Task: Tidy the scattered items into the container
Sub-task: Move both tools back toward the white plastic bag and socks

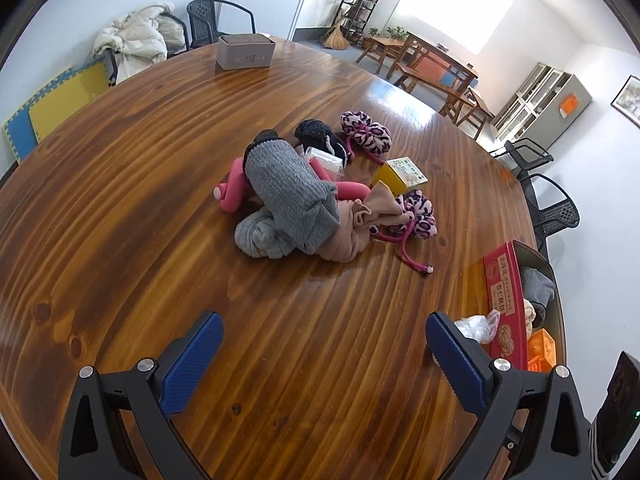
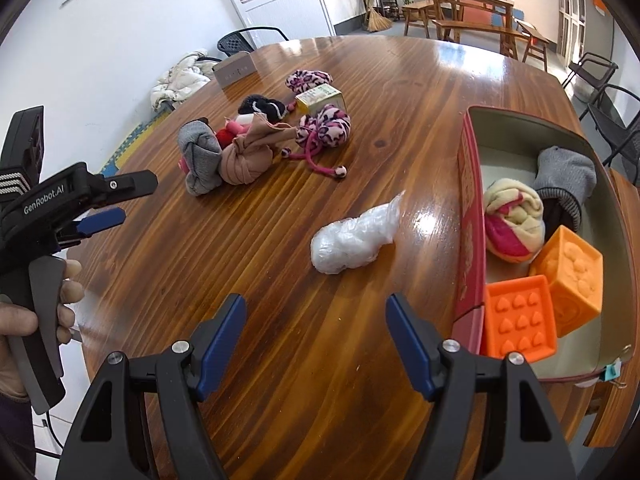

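Note:
A heap of scattered items lies mid-table: a grey knit sock (image 1: pixel 288 192), a beige cloth bundle (image 1: pixel 360 220), pink-patterned fluffy pieces (image 1: pixel 366 132), a black fuzzy item (image 1: pixel 320 136) and a yellow carton (image 1: pixel 400 176). My left gripper (image 1: pixel 324 356) is open over bare wood, well short of the heap. A crumpled white plastic bag (image 2: pixel 352 236) lies just ahead of my right gripper (image 2: pixel 316 340), which is open and holds nothing. The red-sided container (image 2: pixel 468 208) at the right holds two orange blocks (image 2: pixel 520 320), a rolled cloth (image 2: pixel 512 224) and a grey sock (image 2: pixel 568 176).
A grey box (image 1: pixel 246 52) stands at the round table's far side (image 1: pixel 160 120). Black chairs (image 1: pixel 552 208) ring the table on the right. A person's hand (image 2: pixel 68 288) grips the left tool's handle at the near table edge. Bare wood lies between both grippers and the heap.

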Tool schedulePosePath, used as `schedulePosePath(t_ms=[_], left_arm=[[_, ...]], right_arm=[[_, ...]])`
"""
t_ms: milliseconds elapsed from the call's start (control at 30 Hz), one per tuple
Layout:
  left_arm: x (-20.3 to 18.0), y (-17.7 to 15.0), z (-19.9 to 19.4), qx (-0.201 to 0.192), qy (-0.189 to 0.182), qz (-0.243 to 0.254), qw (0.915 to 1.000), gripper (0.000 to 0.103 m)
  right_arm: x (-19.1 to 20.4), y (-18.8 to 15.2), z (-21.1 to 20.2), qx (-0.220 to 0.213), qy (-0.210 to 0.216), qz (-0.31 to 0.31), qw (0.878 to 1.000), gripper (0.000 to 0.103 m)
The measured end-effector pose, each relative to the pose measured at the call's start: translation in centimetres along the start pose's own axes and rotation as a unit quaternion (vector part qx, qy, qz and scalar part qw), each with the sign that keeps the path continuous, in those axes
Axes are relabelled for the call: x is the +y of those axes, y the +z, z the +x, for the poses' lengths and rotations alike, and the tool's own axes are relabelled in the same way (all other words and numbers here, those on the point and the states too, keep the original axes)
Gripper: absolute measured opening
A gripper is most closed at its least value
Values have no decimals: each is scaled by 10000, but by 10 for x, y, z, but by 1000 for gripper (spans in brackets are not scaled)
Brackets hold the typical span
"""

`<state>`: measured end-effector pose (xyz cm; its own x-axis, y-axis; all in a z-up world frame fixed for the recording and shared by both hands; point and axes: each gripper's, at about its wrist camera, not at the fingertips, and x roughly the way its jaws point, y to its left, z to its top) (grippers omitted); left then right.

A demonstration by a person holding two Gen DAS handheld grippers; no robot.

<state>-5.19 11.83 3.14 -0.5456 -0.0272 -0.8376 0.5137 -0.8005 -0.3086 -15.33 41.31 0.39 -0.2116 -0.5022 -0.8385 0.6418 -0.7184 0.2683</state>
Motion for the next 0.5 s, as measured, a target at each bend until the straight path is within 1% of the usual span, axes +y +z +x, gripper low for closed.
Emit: schedulePosePath(t_ms=[233,500], left_arm=[[4,33,18,-34,-207,-127,9997,102],[14,64,38,-90,-123,-309,9994,102]], right_arm=[[0,1,5,72,-112,178,9998,76],[-3,2,15,125,-230,337,9991,76]])
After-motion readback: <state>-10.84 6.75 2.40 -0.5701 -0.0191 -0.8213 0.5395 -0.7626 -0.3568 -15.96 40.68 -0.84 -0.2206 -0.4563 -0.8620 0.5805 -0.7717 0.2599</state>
